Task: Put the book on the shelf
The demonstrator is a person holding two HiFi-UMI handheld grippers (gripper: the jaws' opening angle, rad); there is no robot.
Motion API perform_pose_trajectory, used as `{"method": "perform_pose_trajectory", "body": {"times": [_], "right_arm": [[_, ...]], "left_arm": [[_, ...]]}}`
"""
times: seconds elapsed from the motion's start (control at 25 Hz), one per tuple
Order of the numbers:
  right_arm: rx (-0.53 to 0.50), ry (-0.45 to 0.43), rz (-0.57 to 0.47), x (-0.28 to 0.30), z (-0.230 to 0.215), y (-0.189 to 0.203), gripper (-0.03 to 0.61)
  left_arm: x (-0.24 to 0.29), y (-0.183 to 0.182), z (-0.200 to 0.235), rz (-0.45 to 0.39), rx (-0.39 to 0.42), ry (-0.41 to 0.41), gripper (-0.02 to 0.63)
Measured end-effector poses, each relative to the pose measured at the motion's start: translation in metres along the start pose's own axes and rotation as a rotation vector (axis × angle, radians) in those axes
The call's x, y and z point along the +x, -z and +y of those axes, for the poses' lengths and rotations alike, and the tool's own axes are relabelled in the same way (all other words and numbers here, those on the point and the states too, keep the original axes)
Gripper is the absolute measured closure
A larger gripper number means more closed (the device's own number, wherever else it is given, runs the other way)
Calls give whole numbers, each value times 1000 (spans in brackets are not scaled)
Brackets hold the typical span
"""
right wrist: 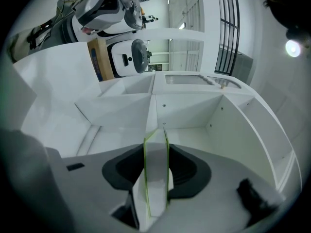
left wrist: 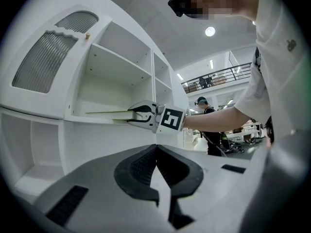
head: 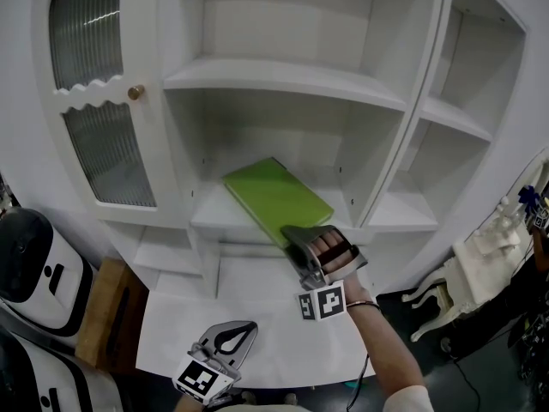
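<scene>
A green book [head: 276,197] lies flat and askew on the middle shelf [head: 214,217] of a white cabinet, its near corner past the shelf's front edge. My right gripper [head: 298,234] is shut on that near corner. In the right gripper view the book [right wrist: 156,171] stands edge-on between the pads, with white pages between green covers. The left gripper view shows the book [left wrist: 104,112] from the side, level on the shelf, with the right gripper [left wrist: 135,114] on its end. My left gripper [head: 245,326] hangs low over the white counter, shut and holding nothing, its tips [left wrist: 155,148] together.
A cabinet door with ribbed glass [head: 94,84] and a brass knob [head: 135,93] stands at the left. More open shelves lie above and to the right. A white rounded machine [head: 34,269] and a cardboard box [head: 103,307] are at the lower left, a white ornate chair [head: 480,264] at the right.
</scene>
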State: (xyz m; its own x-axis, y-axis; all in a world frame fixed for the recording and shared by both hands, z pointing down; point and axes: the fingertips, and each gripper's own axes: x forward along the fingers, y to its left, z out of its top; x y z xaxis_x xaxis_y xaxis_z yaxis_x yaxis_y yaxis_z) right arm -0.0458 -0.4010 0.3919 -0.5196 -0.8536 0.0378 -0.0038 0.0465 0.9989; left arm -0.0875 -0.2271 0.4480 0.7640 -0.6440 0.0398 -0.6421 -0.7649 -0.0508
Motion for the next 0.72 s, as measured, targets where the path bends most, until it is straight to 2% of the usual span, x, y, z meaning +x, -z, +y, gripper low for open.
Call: {"method": "perform_pose_trajectory", "body": {"times": [0.72], "right_arm": [[23, 8, 31, 12, -1, 8, 426]], "left_arm": [[-2, 0, -5, -1, 12, 1, 604]]}}
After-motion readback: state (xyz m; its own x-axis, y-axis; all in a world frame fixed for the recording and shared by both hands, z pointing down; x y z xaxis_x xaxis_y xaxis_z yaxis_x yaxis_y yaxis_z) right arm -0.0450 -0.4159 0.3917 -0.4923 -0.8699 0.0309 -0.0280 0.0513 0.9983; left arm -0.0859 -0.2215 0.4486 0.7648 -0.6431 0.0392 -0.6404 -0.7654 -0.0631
